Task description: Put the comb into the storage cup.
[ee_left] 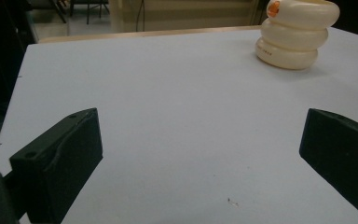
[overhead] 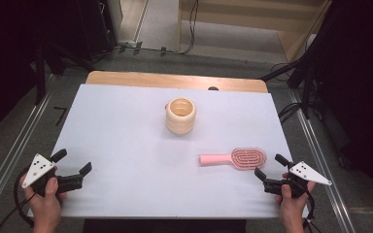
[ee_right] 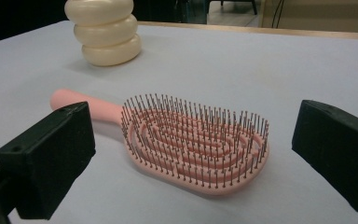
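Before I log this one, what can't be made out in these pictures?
- Cream ringed holder: its inside is too small in the high view; in the left gripper view the top edge cuts off its rim, and its orange mark is blurred.
- Pink hairbrush: in the right gripper view, the near jaw hides the handle's end.
- Dark spot on the wooden table edge: too small.

On my counter [overhead: 126,145] I count one pink hairbrush [overhead: 235,158], one cream ringed cup [overhead: 180,115]; my tools: two, left tool [overhead: 73,163] and right tool [overhead: 268,166].
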The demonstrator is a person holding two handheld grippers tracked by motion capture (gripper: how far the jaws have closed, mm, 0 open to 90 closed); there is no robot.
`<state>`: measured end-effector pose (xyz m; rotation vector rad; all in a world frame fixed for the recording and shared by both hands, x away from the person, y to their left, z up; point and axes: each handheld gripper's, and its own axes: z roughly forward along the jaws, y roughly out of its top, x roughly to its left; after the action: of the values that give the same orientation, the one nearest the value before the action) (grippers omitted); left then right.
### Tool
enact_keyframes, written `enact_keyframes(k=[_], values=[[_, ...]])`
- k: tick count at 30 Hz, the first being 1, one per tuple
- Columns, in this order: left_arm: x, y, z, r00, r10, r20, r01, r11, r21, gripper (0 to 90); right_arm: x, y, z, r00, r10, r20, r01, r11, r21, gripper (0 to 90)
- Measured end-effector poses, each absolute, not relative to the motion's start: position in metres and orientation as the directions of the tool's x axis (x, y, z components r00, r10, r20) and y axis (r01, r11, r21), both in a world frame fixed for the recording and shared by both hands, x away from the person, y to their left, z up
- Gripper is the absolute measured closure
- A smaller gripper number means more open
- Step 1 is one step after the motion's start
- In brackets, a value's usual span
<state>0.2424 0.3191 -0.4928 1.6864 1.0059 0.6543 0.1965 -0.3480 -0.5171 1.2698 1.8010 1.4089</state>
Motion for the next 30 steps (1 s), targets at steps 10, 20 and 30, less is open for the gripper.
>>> enact_keyframes(k=[10,20,30], values=[[0.243,0.294,-0.474,0.570,0.822,-0.015,0.270,-0.170,0.948,5.8,0.196,-0.347,-0.517,-0.430,0.892,0.139,0.351,0.023,0.936,0.0],[0.252,0.258,-0.450,0.648,0.762,-0.020,0.254,-0.192,0.948,5.8,0.195,-0.346,-0.517,-0.435,0.891,0.132,0.349,0.031,0.937,0.0],[0.269,0.217,-0.436,0.711,0.702,0.026,0.225,-0.262,0.938,5.7,0.194,-0.347,-0.517,-0.438,0.889,0.135,0.343,0.026,0.939,0.0]])
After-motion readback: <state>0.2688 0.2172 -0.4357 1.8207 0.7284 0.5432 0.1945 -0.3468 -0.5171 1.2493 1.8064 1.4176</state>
